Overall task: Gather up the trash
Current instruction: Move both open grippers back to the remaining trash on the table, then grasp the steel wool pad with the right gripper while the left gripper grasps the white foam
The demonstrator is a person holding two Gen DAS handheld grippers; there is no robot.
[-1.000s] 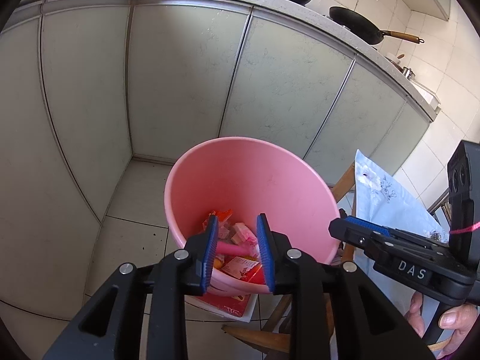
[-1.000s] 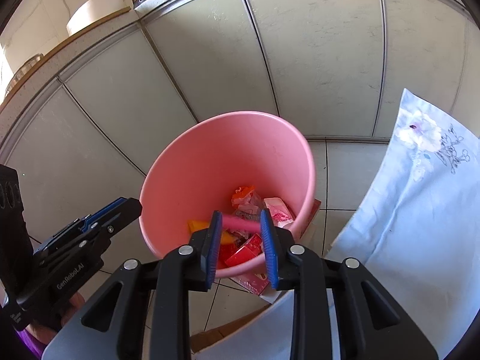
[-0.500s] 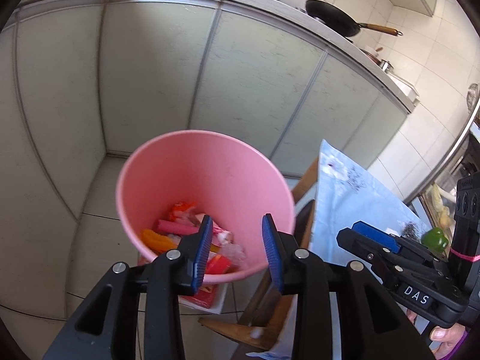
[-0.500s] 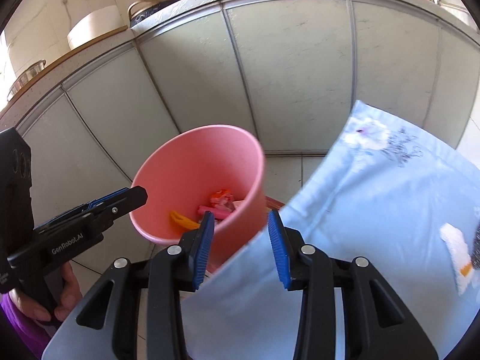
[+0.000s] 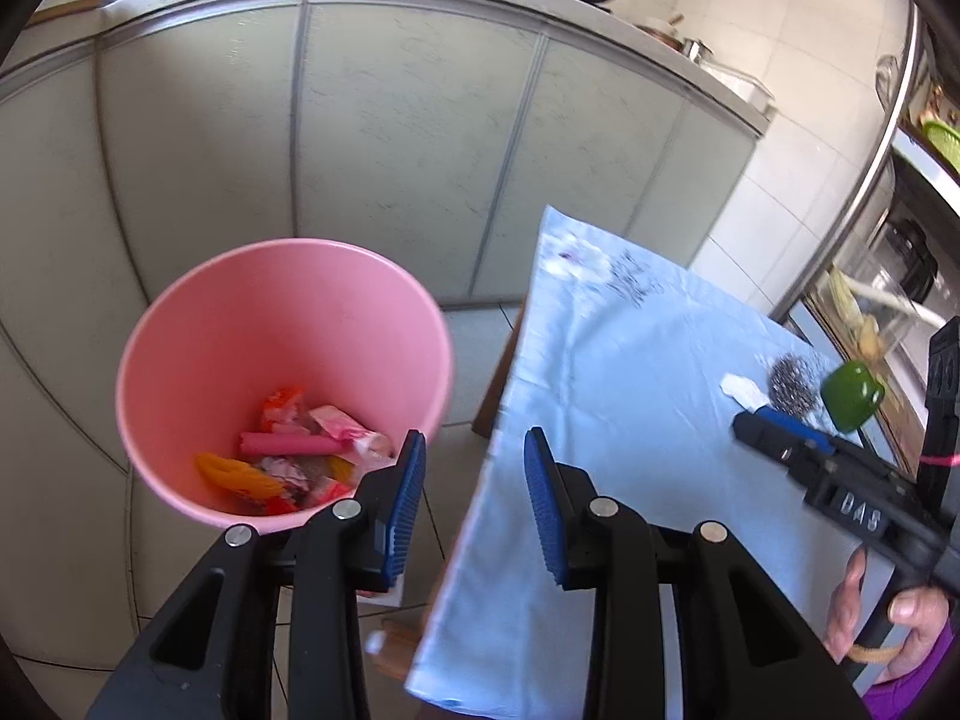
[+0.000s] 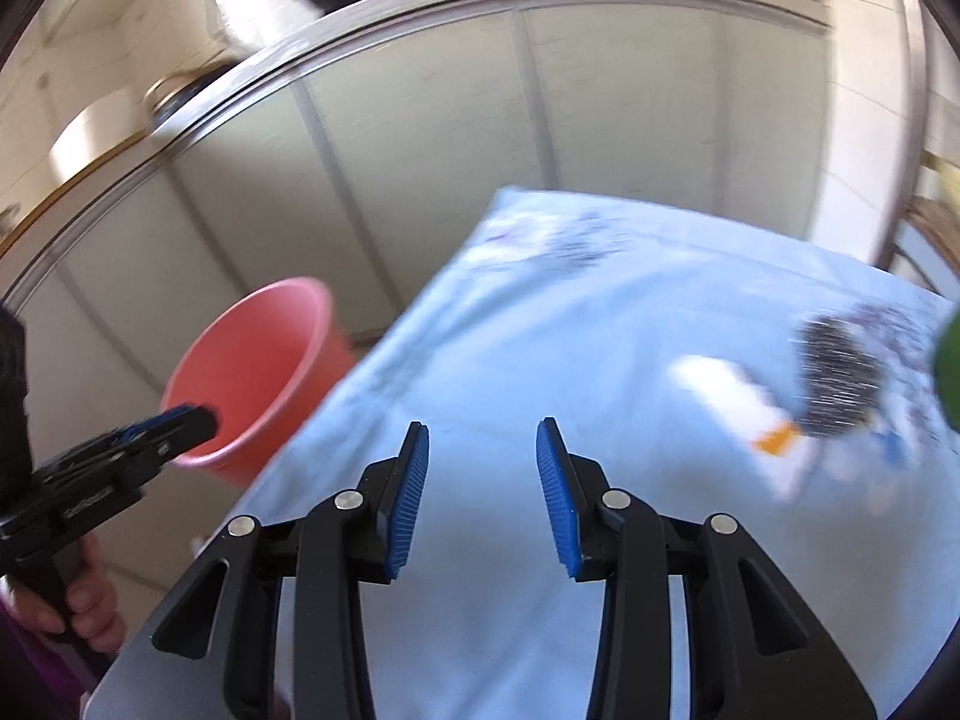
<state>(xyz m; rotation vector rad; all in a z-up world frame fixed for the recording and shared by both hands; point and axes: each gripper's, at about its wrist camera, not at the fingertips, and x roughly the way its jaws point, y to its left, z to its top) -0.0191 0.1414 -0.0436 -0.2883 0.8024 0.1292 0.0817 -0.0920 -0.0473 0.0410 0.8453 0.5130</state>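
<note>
Grippers both sit open and empty, left gripper (image 5: 474, 501) near the pink bin (image 5: 180, 360), right gripper (image 6: 482, 495) over the table (image 6: 540, 360), so I'd guess next is grabbing that white wrapper (image 6: 729, 402).

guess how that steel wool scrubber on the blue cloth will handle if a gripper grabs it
The steel wool scrubber looks like a loose wire tangle, so it will probably squash between fingers and weigh little. Its rough strands should resist slipping, but may snag the blue cloth.

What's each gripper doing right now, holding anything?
Left gripper: open, nothing between the pads, beside the pink bin.
Right gripper: open, empty, over the blue tablecloth.
</note>
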